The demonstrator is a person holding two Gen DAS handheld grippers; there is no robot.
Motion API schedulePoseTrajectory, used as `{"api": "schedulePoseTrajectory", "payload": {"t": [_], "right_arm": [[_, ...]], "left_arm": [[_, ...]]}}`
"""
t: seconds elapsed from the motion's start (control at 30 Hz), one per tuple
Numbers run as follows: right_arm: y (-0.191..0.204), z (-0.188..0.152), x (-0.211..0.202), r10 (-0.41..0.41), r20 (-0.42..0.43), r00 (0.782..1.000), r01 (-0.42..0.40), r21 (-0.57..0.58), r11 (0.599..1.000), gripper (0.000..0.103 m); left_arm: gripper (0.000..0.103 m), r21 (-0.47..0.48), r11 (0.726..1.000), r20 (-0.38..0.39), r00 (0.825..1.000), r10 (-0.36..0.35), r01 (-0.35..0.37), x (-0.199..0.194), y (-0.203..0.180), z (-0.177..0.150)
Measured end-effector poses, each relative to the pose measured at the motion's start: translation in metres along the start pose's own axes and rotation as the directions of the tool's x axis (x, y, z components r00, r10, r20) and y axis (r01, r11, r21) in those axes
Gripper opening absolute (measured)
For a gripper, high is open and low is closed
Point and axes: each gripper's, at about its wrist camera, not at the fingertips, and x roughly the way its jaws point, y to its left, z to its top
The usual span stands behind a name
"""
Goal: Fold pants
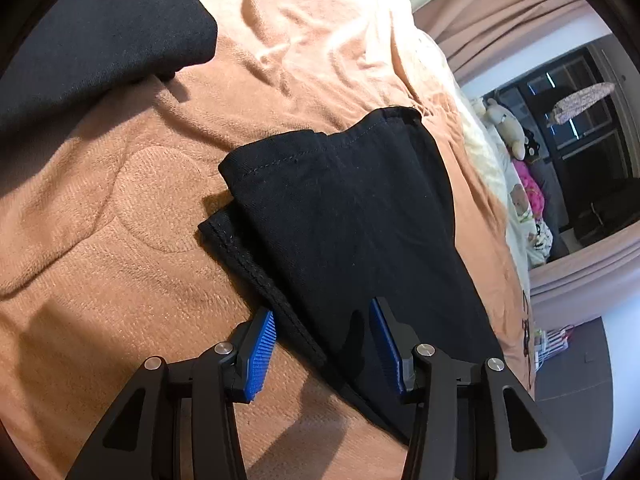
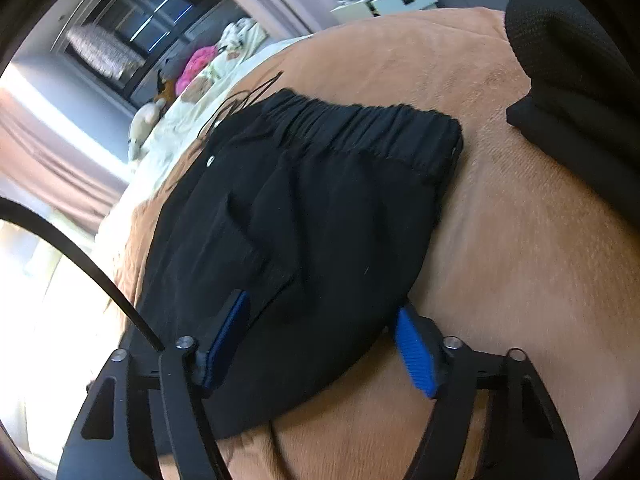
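The pants are showing black all over; the blanket under them is looking orange-brown, with curvy lines pressed into it; both grippers, the left gripper and the right gripper, are showing black arms and bright blue ridged pads; a pink soft toy is sitting far back; the curtains are looking dusty pink.

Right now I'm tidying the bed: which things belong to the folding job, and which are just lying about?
For the job: black pants, left gripper, right gripper, blanket.
Lying about: dark garment, soft toys, pink item.
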Motion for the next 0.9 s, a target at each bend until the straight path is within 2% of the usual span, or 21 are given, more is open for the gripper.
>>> {"api": "schedulePoseTrajectory", "payload": {"t": [0.2, 0.3, 0.33, 0.37, 0.4, 0.5, 0.6, 0.63, 0.7, 0.73, 0.77, 0.9], "right_arm": [[-0.015, 0.000, 0.003, 0.082, 0.071, 0.994, -0.087, 0.073, 0.994, 0.065], [-0.022, 0.000, -0.003, 0.114, 0.113, 0.987, -0.126, 0.100, 0.987, 0.049], [-0.023, -0.003, -0.003, 0.126, 0.128, 0.984, -0.140, 0.108, 0.984, 0.037], [-0.026, -0.004, -0.007, 0.144, 0.146, 0.979, -0.161, 0.112, 0.981, 0.032], [-0.028, -0.005, -0.006, 0.149, 0.147, 0.978, -0.165, 0.108, 0.980, 0.032], [-0.031, -0.012, 0.006, 0.108, 0.106, 0.988, -0.119, 0.099, 0.988, 0.032], [-0.035, -0.016, 0.010, 0.100, 0.071, 0.992, -0.107, 0.108, 0.988, 0.032], [-0.034, -0.016, 0.011, 0.097, 0.068, 0.993, -0.104, 0.104, 0.989, 0.032], [-0.030, -0.013, 0.011, 0.080, 0.051, 0.995, -0.085, 0.092, 0.992, 0.032], [-0.026, -0.012, 0.009, 0.069, 0.047, 0.997, -0.072, 0.075, 0.995, 0.029], [-0.021, -0.006, 0.005, 0.056, 0.051, 0.997, -0.059, 0.060, 0.996, 0.012], [-0.003, 0.005, -0.018, 0.049, 0.083, 0.995, -0.051, 0.018, 0.999, 0.006]], "left_arm": [[0.046, -0.021, 1.000, 0.027, 1.000, -0.014, 0.015, 0.010, 0.000, 0.011], [0.037, -0.092, 0.994, 0.059, 0.997, -0.051, 0.056, 0.003, 0.007, 0.011], [0.036, -0.087, 0.994, 0.071, 0.995, -0.066, 0.072, -0.001, 0.006, 0.009], [0.035, -0.067, 0.995, 0.077, 0.994, -0.072, 0.077, -0.003, 0.004, 0.008], [0.035, -0.028, 0.998, 0.083, 0.995, -0.062, 0.065, -0.005, -0.001, 0.007], [0.035, -0.027, 0.998, 0.076, 0.995, -0.061, 0.063, -0.003, 0.000, 0.009], [0.035, -0.041, 0.999, 0.050, 0.998, -0.023, 0.026, 0.009, 0.001, 0.013], [0.031, -0.035, 0.999, 0.058, 0.998, -0.009, 0.011, 0.010, 0.000, 0.013], [0.012, -0.015, 1.000, 0.070, 0.997, 0.019, -0.018, 0.009, -0.005, 0.014], [0.008, -0.005, 1.000, 0.073, 0.997, 0.022, -0.021, 0.008, -0.008, 0.015], [0.006, 0.004, 1.000, 0.084, 0.996, 0.023, -0.023, 0.005, -0.011, 0.015], [0.005, 0.055, 0.997, 0.124, 0.991, 0.047, -0.054, -0.014, -0.025, 0.015]]}}
